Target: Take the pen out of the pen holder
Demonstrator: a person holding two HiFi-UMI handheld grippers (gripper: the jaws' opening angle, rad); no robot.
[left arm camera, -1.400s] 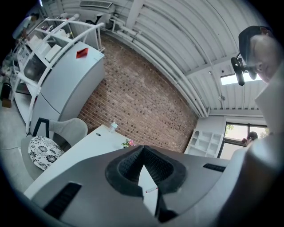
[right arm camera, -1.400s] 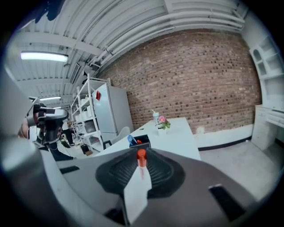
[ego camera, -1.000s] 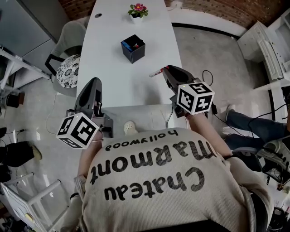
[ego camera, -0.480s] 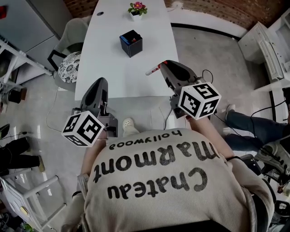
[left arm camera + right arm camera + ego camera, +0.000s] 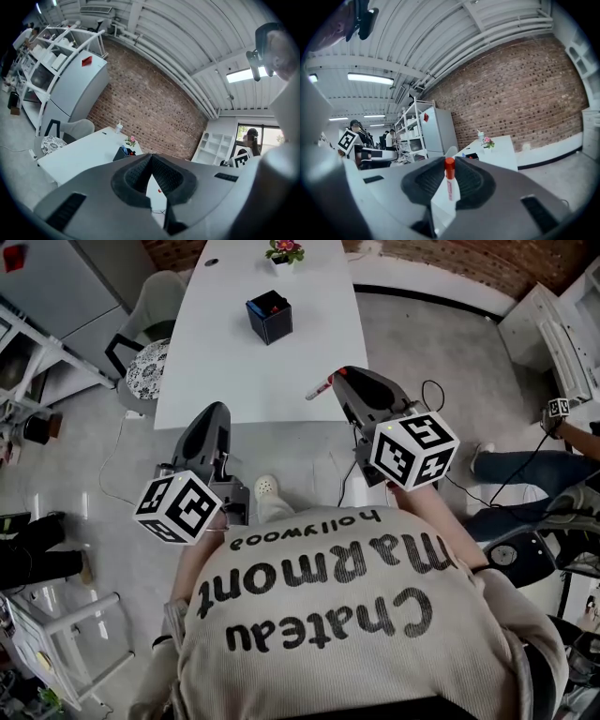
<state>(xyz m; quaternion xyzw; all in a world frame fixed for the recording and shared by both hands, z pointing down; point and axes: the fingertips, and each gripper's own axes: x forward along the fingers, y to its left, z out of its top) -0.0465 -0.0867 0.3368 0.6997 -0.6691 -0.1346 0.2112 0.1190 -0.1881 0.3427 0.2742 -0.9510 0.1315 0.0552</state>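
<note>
Tongs first: right gripper (image 5: 339, 381) is clamped on the pen (image 5: 449, 183), white barrel pinched between the pads, red cap poking out past the tips. Left gripper (image 5: 151, 159) has its jaws together with nothing in them.

So the pen is out of the pen holder (image 5: 269, 317), which sits near the top of the head view on the white table (image 5: 234, 381), well apart from my right tongs at centre right.

What worries me: the barrel is round and slick, and I'd judge it could pivot or slide between the pads if I swing the wrist sharply. The pen hangs near the table's lower right edge, so a slip there may send it rolling off onto the floor. Catching that protruding cap on the table edge could also lever it loose.

Pose now: both grippers are drawn in close to my chest, marker cubes toward me, noses aimed at the table. Left sits about level at lower left; right dips a touch downward.
</note>
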